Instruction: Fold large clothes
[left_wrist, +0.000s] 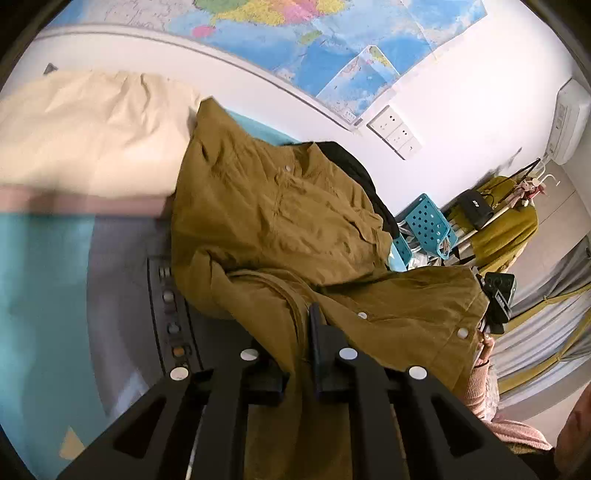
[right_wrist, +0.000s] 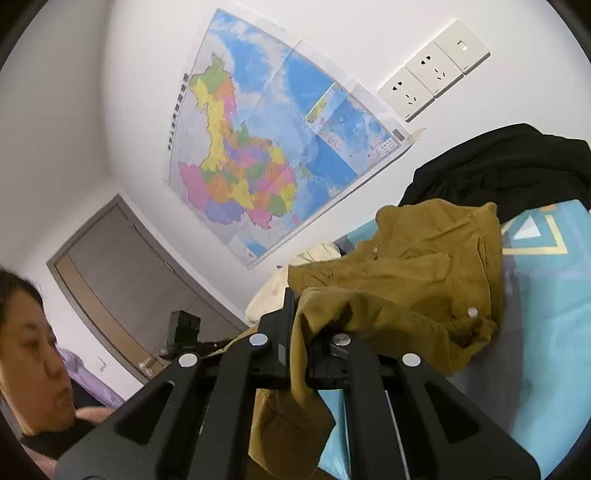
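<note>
Black gripper (left_wrist: 301, 354), silver screws, pink knit sleeve (left_wrist: 480, 391)

In the left wrist view the olive jacket (left_wrist: 280, 229) drapes over the left hand-held gripper (left_wrist: 299, 354), hiding one finger almost wholly, and its lower part runs off the bottom edge. The cream cloth (left_wrist: 92, 133) at the left is blurred toward its lower edge, and a pinkish band below it is smeared beyond telling. The wall map (left_wrist: 325, 44) is cut by the top edge. In the right wrist view the jacket's fold covers the tips of the right hand-held gripper (right_wrist: 299, 332). The black garment (right_wrist: 509, 166) is cut by the right edge, and the map's lettering there is too small to read.
</note>
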